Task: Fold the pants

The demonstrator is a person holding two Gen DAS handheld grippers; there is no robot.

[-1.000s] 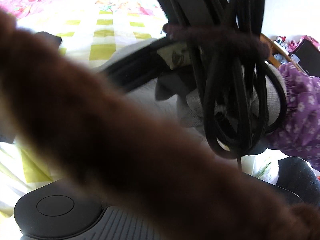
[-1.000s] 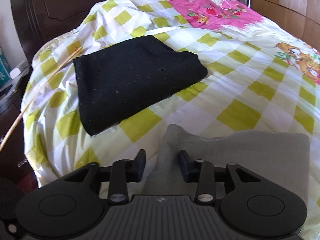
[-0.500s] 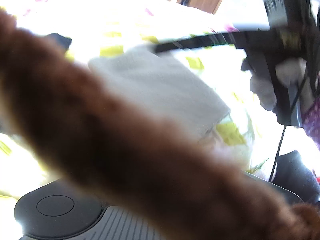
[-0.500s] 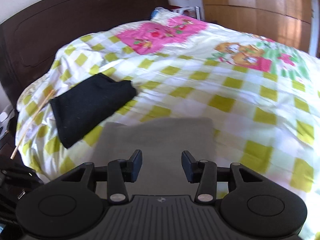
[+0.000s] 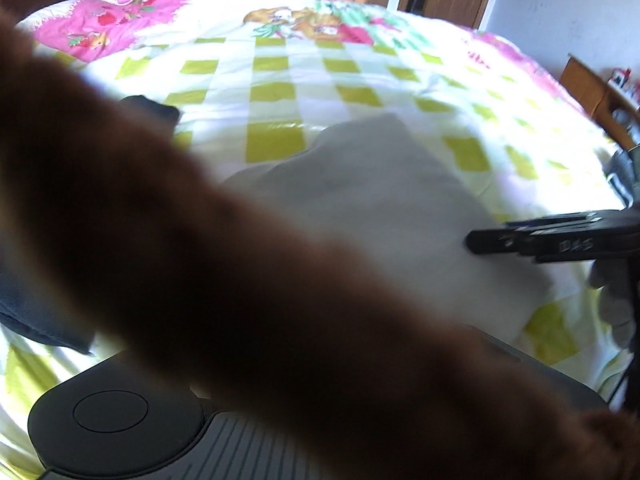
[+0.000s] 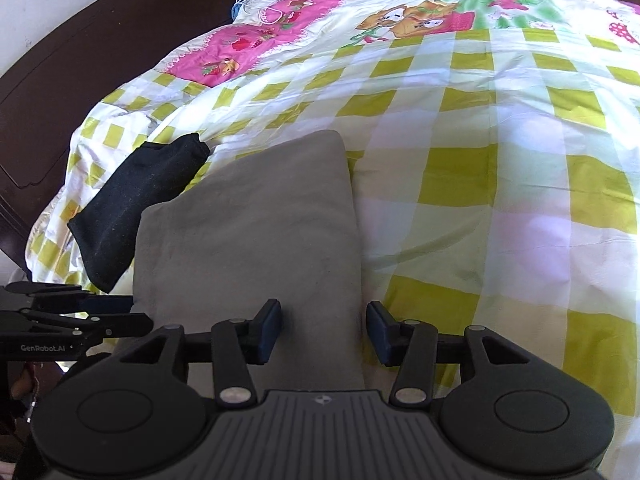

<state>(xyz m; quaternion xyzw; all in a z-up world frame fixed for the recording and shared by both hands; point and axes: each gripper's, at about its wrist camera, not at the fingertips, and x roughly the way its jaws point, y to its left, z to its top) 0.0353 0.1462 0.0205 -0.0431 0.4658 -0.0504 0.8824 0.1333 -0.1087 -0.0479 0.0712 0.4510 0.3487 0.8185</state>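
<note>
Grey pants [image 6: 248,236] lie folded flat on the checked bedspread [image 6: 520,184], black garment [image 6: 136,200] touching their left edge; right gripper [image 6: 323,330] hovers unclenched over the near hem, empty; left gripper's [image 6: 60,322] grip I cannot tell

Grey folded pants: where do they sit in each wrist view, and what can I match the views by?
Left wrist: grey folded pants at centre-right, partly behind a blurred brown sleeve.
Right wrist: centre-left, running down between the open right gripper fingers.
Shared landmark: the black folded garment, just left of the pants.
</note>
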